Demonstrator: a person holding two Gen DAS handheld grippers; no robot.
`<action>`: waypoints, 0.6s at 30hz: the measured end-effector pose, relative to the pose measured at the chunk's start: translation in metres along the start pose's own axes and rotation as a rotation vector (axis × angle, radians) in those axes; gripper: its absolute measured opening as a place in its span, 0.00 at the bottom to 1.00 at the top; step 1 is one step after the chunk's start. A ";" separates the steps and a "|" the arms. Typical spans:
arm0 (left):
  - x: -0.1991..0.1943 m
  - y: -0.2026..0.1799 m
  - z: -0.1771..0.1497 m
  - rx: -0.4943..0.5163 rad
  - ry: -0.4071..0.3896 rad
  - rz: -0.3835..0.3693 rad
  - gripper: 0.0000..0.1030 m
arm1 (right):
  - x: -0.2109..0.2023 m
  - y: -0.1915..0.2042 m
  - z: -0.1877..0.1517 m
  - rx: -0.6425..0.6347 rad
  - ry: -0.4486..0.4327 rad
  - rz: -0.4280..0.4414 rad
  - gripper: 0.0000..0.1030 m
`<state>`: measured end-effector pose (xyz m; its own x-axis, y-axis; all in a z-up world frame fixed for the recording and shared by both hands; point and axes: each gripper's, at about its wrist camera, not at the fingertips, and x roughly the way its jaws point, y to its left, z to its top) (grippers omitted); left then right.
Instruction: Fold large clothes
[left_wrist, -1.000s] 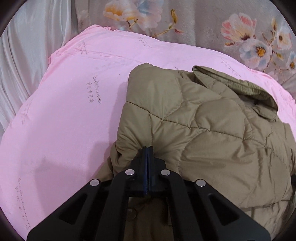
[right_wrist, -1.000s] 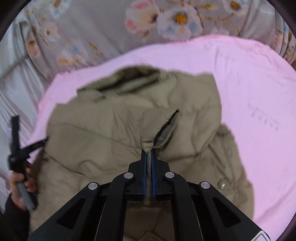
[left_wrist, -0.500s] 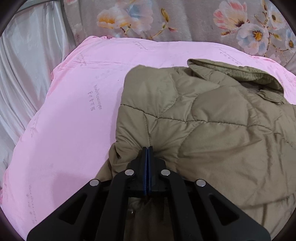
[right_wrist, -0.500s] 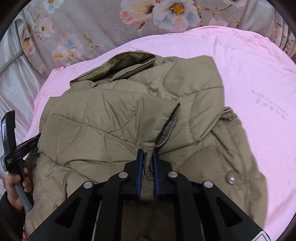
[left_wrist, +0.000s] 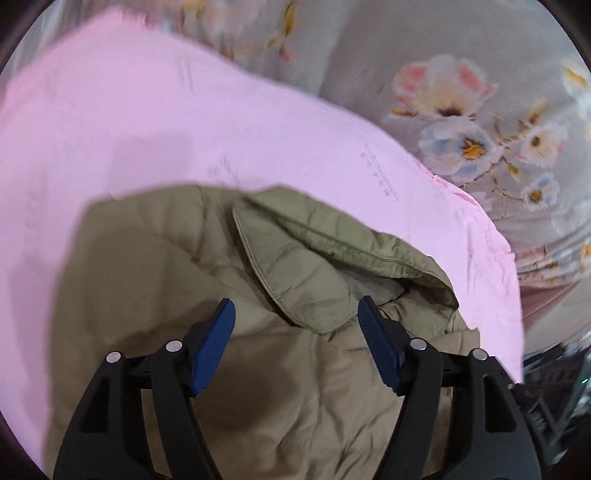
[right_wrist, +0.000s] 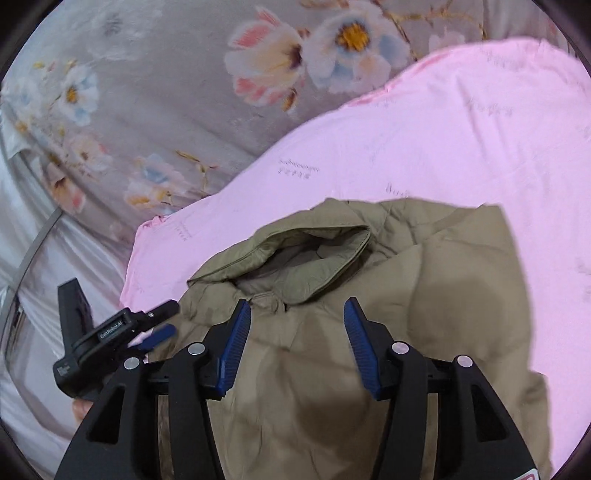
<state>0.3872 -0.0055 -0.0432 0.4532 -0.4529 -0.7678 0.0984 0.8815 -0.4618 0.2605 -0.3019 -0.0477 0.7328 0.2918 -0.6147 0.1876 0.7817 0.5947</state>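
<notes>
An olive quilted jacket (left_wrist: 155, 295) lies folded on a pink sheet (left_wrist: 147, 122); its collar (left_wrist: 332, 258) points away from me. My left gripper (left_wrist: 295, 328) is open and empty, just above the jacket near the collar. In the right wrist view the jacket (right_wrist: 443, 295) and its collar (right_wrist: 303, 254) lie on the pink sheet (right_wrist: 443, 140). My right gripper (right_wrist: 295, 325) is open and empty, over the jacket just below the collar. The left gripper (right_wrist: 159, 325) shows at the left edge of the jacket, jaws open.
A grey floral cloth (left_wrist: 461, 110) lies behind the pink sheet, also in the right wrist view (right_wrist: 166, 92). White fabric (right_wrist: 44, 266) hangs at the left. Dark clutter (left_wrist: 554, 376) sits beyond the sheet's right edge.
Both grippers were shut on jacket fabric; both have let go and stand open. The jacket's lower part now lies folded up towards the collar, and both cameras have moved towards the collar.
</notes>
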 end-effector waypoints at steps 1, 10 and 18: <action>0.012 0.006 0.001 -0.045 0.019 -0.014 0.65 | 0.014 -0.005 0.002 0.029 0.014 -0.006 0.51; -0.003 -0.021 0.009 0.056 -0.065 -0.066 0.05 | 0.043 0.005 0.016 -0.013 -0.006 0.059 0.05; 0.029 -0.004 -0.025 0.180 -0.057 0.081 0.05 | 0.059 -0.008 -0.020 -0.163 0.044 -0.105 0.02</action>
<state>0.3781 -0.0259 -0.0746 0.5151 -0.3760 -0.7703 0.2144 0.9266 -0.3089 0.2890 -0.2800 -0.0988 0.6850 0.2249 -0.6930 0.1507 0.8869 0.4368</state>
